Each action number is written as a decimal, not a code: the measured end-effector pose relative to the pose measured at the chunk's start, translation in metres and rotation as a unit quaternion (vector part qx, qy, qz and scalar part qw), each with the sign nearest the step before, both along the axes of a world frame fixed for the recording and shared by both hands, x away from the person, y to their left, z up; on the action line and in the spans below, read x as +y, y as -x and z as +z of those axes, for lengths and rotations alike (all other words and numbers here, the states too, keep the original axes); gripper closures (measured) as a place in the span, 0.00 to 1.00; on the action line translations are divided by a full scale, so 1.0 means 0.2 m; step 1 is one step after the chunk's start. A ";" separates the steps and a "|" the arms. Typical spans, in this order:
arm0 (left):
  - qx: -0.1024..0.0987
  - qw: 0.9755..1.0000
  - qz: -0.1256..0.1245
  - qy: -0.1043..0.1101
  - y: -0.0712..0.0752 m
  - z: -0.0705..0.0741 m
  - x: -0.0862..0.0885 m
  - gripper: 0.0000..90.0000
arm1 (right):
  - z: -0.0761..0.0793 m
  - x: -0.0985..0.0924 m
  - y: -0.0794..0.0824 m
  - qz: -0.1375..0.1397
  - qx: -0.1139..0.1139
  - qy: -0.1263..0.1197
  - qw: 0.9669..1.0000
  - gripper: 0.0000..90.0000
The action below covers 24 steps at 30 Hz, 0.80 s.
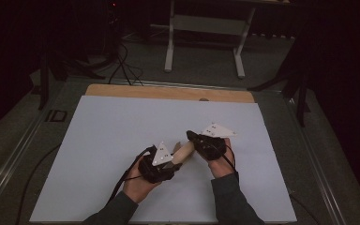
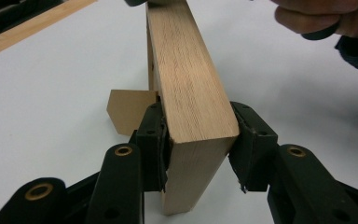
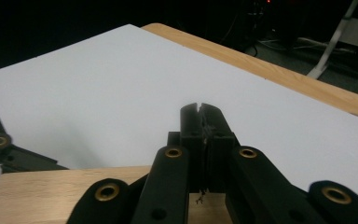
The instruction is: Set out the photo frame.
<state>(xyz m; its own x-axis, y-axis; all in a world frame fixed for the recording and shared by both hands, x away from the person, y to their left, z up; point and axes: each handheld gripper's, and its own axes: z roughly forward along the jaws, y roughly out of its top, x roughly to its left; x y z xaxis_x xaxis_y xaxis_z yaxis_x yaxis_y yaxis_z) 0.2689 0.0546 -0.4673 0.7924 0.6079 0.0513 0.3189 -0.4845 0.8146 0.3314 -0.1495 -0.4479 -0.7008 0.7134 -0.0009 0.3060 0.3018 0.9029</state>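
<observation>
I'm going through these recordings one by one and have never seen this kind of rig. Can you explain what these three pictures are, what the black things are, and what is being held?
No robot here: a person sits at a table and holds a hand-operated two-jaw gripper in each hand. The high view looks down from above; the left gripper is at its left, the right gripper beside it. The other two pictures come from cameras riding on each gripper, looking along its black jaws.

A white sheet covers the wooden table. Between the grippers is a wooden block. In the left gripper view the jaws clamp the block from both sides; a small flat tan piece shows behind it. In the right gripper view the jaws are pressed together with nothing between them, just above the block.
</observation>
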 end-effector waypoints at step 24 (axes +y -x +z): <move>0.004 0.999 0.047 -0.008 -0.04 0.01 0.09 0.63 | -0.02 0.00 -0.02 -0.021 0.016 0.008 1.000 1.00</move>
<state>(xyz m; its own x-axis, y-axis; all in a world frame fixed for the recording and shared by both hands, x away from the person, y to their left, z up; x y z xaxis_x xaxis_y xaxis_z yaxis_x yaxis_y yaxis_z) 0.2771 0.0718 -0.4655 0.7320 0.6791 0.0546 0.3711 -0.4646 0.8040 0.3345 -0.1487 -0.4523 -0.6703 0.7420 0.0089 0.3466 0.3024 0.8879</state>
